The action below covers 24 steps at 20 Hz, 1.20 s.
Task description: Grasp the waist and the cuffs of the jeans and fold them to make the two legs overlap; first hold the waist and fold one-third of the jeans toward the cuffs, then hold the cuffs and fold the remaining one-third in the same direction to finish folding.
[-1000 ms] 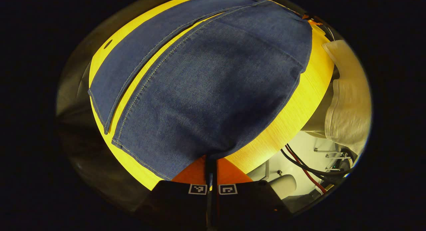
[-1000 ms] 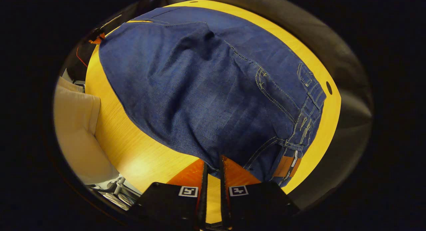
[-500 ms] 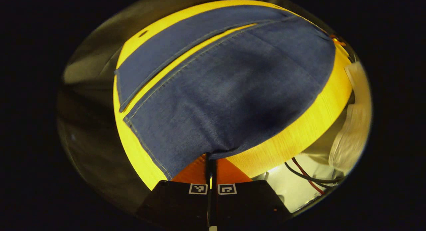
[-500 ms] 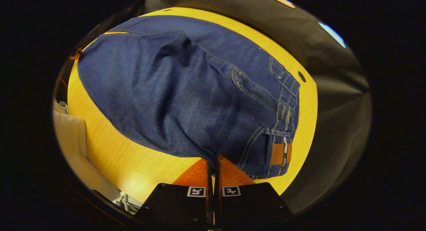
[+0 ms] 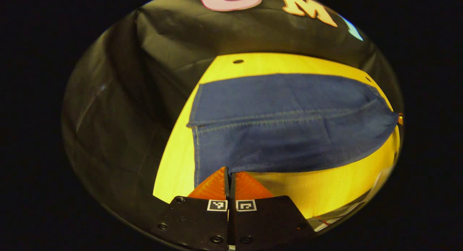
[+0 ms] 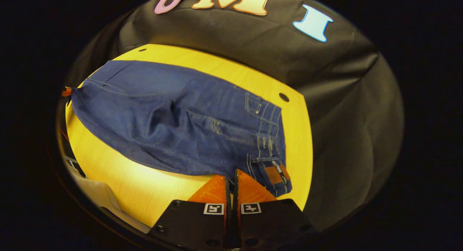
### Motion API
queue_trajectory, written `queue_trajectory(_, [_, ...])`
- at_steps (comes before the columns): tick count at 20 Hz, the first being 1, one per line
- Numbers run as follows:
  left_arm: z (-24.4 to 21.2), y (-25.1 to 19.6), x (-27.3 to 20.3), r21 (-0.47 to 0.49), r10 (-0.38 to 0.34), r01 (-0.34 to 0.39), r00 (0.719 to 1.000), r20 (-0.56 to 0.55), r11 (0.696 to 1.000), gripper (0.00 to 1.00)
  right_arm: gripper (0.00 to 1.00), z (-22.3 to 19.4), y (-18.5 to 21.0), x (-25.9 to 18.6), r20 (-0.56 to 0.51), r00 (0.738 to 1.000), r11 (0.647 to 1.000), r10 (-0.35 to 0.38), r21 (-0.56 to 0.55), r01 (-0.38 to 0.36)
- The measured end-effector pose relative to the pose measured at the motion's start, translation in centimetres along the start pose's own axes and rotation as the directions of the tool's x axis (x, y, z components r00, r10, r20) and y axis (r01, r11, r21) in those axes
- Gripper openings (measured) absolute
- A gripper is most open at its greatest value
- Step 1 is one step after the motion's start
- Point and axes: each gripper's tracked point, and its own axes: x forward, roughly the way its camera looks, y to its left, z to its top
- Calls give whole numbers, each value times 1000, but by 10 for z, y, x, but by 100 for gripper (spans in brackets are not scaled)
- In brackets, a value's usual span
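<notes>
**Both grippers pinch the near edge as one leg comes over the other**

Left gripper view: the left gripper (image 5: 229,171) has its orange fingers (image 5: 211,183) pressed together on the near edge of the jeans (image 5: 289,135) at the cuff end; the near leg's hem runs up from the jaws, and the far leg lies flat beyond it on the yellow table (image 5: 318,193) — the long axis runs off to the right, where the denim is cut off at the view's edge.

Right gripper view: the right gripper (image 6: 231,178) is clenched on the near edge beside the waist (image 6: 269,135), just left of the leather patch (image 6: 276,174); the legs stretch away to the left, across the table. The fold must carry this held edge away from the jaws, toward the booth wall (image 6: 343,110) — each hand is nearest its own end. The cloth between the pads is hidden; whether the legs already line up cannot be told.
</notes>
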Motion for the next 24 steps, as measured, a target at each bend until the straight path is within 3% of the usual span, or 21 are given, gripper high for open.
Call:
queue_trajectory(4, [48,3,-2,-85,30,-21,994,103,996,0,3,69,-19,2,89,995,996,-45,84,37])
queue_trajectory(7, [82,6,10,-150,71,-47,985,160,988,0,0,120,-26,25,162,985,993,-66,109,48])
queue_trajectory(11, [123,5,52,-150,105,-81,981,162,985,0,0,166,-28,75,198,977,992,-77,114,55])
queue_trajectory(18, [159,-14,165,-128,132,-115,983,131,985,0,2,170,-15,189,131,991,975,-20,222,-9])
queue_trajectory(24, [151,-21,192,-99,141,-131,985,98,986,0,2,161,-7,219,98,994,948,43,310,-72])
